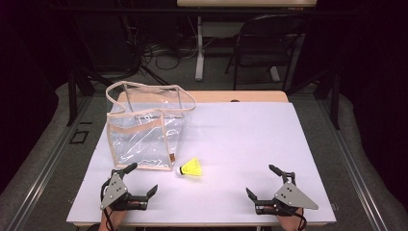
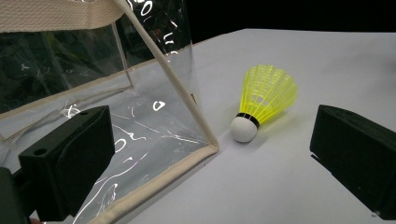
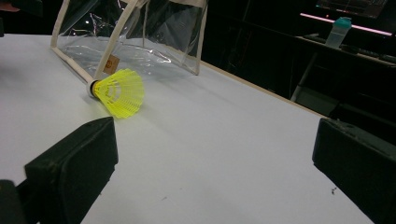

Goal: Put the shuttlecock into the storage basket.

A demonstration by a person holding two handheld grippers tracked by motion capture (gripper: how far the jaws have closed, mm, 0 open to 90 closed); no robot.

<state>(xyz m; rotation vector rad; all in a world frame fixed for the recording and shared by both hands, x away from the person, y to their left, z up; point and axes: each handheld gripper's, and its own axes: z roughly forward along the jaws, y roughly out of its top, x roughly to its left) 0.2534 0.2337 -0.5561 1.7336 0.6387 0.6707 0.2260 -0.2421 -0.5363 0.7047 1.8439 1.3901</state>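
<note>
Yellow shuttlecock (image 1: 191,168) lies cork-left, just far-right of the empty, wide-open left hand-held gripper (image 1: 143,179); right hand-held gripper (image 1: 260,181), likewise open, sits farther.

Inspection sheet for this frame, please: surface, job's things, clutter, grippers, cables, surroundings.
Surface: white table top, flat, a wooden edge showing at the far side.
Job's things: clear bag with beige trim stands upright, mouth open, at the left; yellow shuttlecock lies on its side just right of the bag's near corner, white cork toward the bag.
Clutter: nothing seen on the table.
Grippers: left hand-held gripper open, near the bag's front; right hand-held gripper open, at the near right; both hold nothing.
Cables: one trails from each gripper toward the near edge; more lie on the floor behind the table.
Surroundings: dark room, folding chair, bottle on a far desk.
</note>
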